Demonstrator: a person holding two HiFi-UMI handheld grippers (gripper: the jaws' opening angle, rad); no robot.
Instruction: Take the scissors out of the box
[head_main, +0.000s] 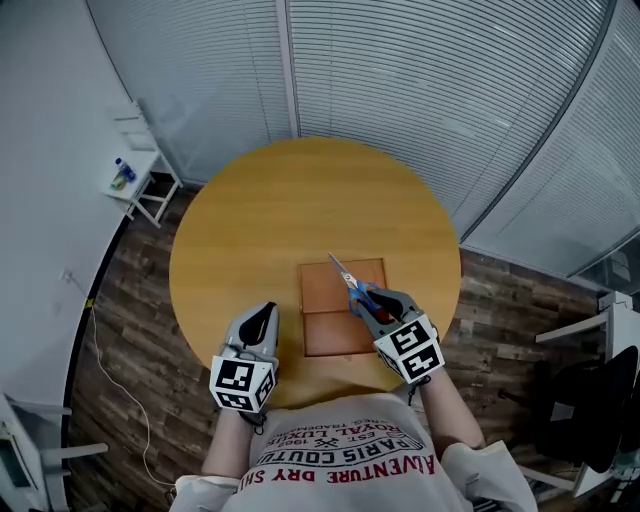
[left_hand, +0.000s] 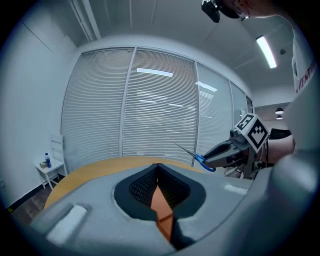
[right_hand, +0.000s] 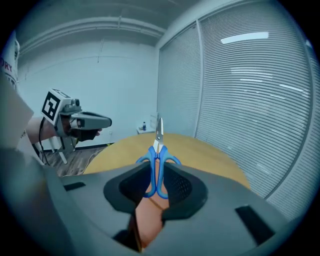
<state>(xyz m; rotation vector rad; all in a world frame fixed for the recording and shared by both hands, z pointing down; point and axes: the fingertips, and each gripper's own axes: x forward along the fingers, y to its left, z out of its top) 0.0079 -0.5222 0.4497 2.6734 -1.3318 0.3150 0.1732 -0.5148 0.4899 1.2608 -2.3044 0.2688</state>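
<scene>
Right gripper (right_hand: 157, 175) pinched the blue-handled steel scissors (right_hand: 157, 145) by the loops. The blades ran straight ahead along its own line, tips away from the person. They hung above the open, shallow orange-brown box (head_main: 330, 335) (not yet past its rim, I'd judge). Left gripper (left_hand: 157, 167), jaws pressed together on nothing, hovered beside the box.

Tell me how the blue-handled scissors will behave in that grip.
The scissors look rigid and light: they stick straight out of the right hand-held gripper without sagging. Held only by the handle loops, they could pivot or slip if swung. Blades look closed, so snagging seems unlikely.
</scene>
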